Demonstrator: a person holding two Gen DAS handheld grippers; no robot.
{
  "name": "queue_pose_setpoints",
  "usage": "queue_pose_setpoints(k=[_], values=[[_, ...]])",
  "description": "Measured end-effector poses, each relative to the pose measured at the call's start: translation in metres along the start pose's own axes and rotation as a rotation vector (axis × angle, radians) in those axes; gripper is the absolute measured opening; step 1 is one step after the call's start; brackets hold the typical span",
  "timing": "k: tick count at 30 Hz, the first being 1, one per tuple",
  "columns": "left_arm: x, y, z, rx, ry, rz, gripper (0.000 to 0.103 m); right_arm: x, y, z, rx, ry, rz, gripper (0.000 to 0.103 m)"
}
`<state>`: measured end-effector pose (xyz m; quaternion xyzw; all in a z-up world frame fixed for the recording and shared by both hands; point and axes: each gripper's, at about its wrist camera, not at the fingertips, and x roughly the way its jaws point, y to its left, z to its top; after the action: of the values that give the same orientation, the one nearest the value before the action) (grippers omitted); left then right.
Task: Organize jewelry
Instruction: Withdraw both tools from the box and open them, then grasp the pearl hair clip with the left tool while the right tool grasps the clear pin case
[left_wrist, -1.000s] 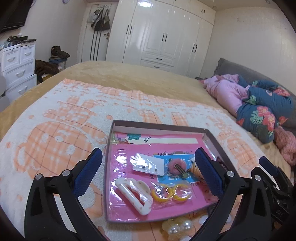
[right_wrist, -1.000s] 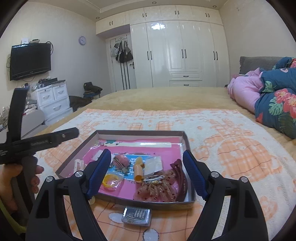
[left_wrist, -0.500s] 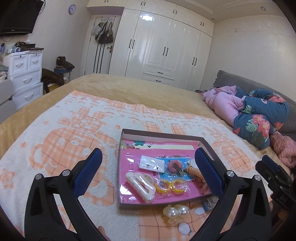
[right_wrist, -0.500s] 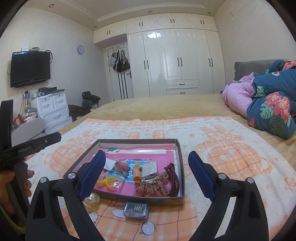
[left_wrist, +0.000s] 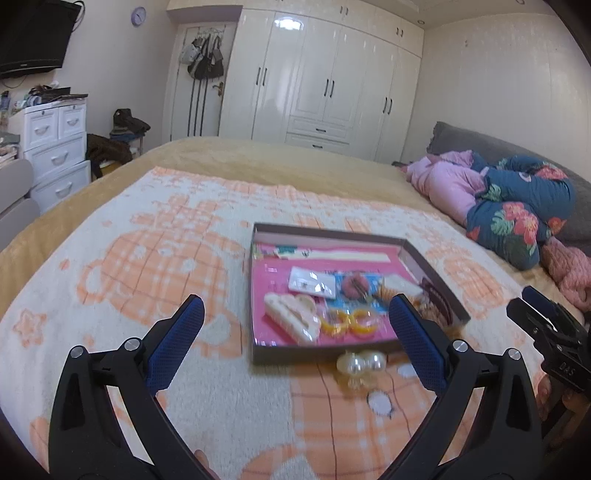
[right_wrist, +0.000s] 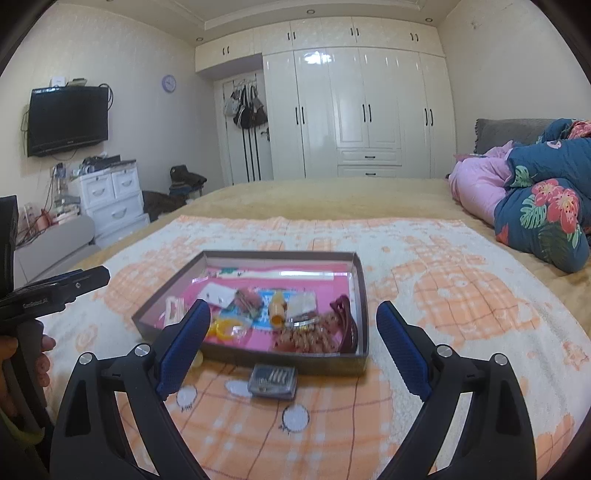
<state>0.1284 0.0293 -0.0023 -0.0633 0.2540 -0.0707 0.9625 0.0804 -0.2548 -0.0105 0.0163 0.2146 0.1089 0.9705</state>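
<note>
On the orange-and-cream patterned blanket (right_wrist: 443, 288) lies the shallow brown cardboard tray with pink lining (right_wrist: 364, 295), long axis running away towards the wardrobe. Both left tongs (left_wrist: 295, 332) and right tongs (right_wrist: 293, 332) stand spread, empty. A small clear plastic case (right_wrist: 273, 380) lies just before the tray.

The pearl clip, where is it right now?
In the left wrist view the pearl clip lies on the blanket, just outside the near edge of the tray, towards its right corner.
</note>
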Motion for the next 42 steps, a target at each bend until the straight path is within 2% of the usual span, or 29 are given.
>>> queue_pose_setpoints(k=[12, 25, 33, 35, 37, 40, 41, 42], values=[[0.008, -0.007, -0.022, 0.047, 0.065, 0.003, 0.092, 0.013, 0.011, -0.027, -0.044, 0.101, 0.034, 0.089], [0.040, -0.017, -0.045, 0.055, 0.183, -0.047, 0.091, 0.053, 0.011, -0.045, -0.063, 0.240, 0.046, 0.088], [0.067, -0.021, -0.052, 0.019, 0.269, -0.116, 0.074, 0.083, 0.014, -0.051, -0.061, 0.347, 0.079, 0.068], [0.075, -0.024, -0.055, 0.016, 0.295, -0.125, 0.074, 0.089, 0.015, -0.051, -0.054, 0.362, 0.085, 0.063], [0.080, -0.028, -0.057, 0.021, 0.310, -0.130, 0.074, 0.092, 0.013, -0.052, -0.041, 0.381, 0.099, 0.046], [0.086, -0.032, -0.056, 0.020, 0.316, -0.149, 0.074, 0.090, 0.010, -0.052, -0.021, 0.371, 0.113, 0.046], [0.089, -0.033, -0.055, 0.013, 0.319, -0.161, 0.071, 0.089, 0.009, -0.051, -0.020, 0.366, 0.112, 0.046], [0.091, -0.034, -0.055, 0.011, 0.322, -0.163, 0.065, 0.086, 0.008, -0.051, -0.021, 0.359, 0.110, 0.046]])
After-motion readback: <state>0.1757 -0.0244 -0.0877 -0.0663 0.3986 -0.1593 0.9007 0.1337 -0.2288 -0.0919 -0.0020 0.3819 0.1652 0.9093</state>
